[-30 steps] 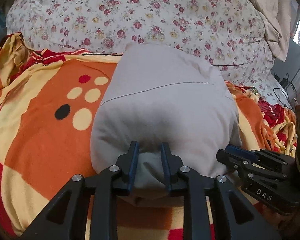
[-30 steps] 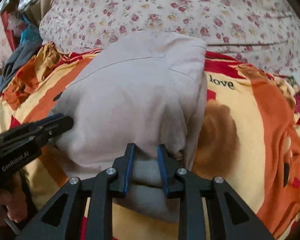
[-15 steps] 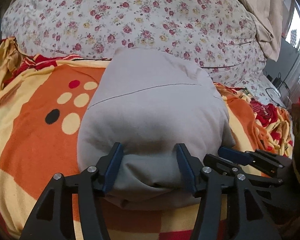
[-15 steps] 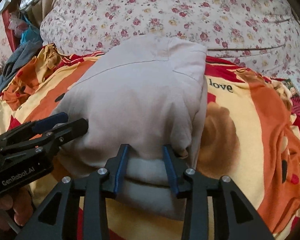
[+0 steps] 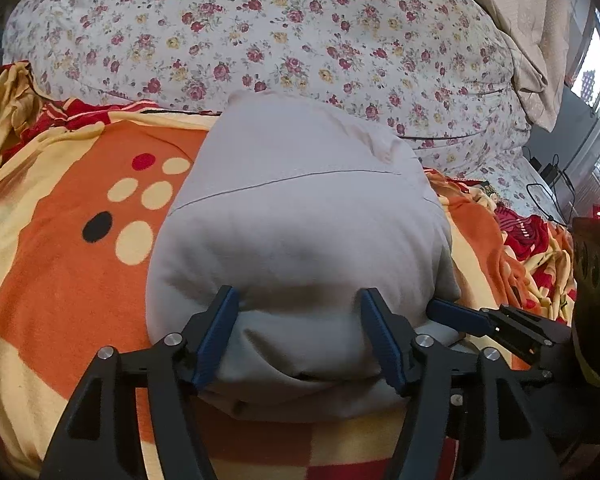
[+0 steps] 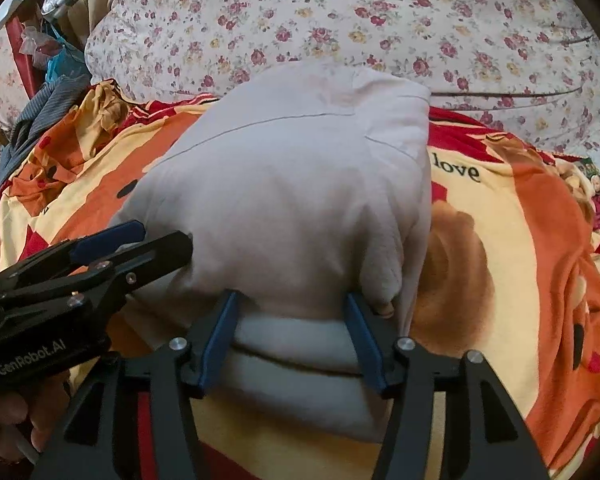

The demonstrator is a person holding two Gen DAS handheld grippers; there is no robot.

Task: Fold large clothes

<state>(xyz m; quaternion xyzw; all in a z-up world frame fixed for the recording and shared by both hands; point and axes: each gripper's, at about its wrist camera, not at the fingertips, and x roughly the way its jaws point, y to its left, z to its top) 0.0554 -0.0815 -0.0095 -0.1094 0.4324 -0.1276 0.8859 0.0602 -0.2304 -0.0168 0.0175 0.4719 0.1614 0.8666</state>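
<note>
A pale grey garment [image 5: 300, 216] lies folded into a thick bundle on the orange and yellow blanket [image 5: 60, 280]; it also shows in the right wrist view [image 6: 292, 200]. My left gripper [image 5: 298, 300] is open, its jaws wide apart at the bundle's near left edge. My right gripper [image 6: 290, 304] is open, its jaws wide apart at the near right edge. Each gripper shows in the other's view, the right one [image 5: 488, 324] and the left one [image 6: 100, 252], beside the bundle.
A big floral quilt [image 5: 300, 40] rises behind the garment. The blanket [image 6: 500, 240] spreads to both sides. Loose clothes and bags [image 6: 48, 80] pile at the far left. Cables and a dark box [image 5: 560, 168] sit at the far right.
Both grippers were shut on the near fold of the garment a second ago. They have opened wide and let the fold go. The bundle stays in place.
</note>
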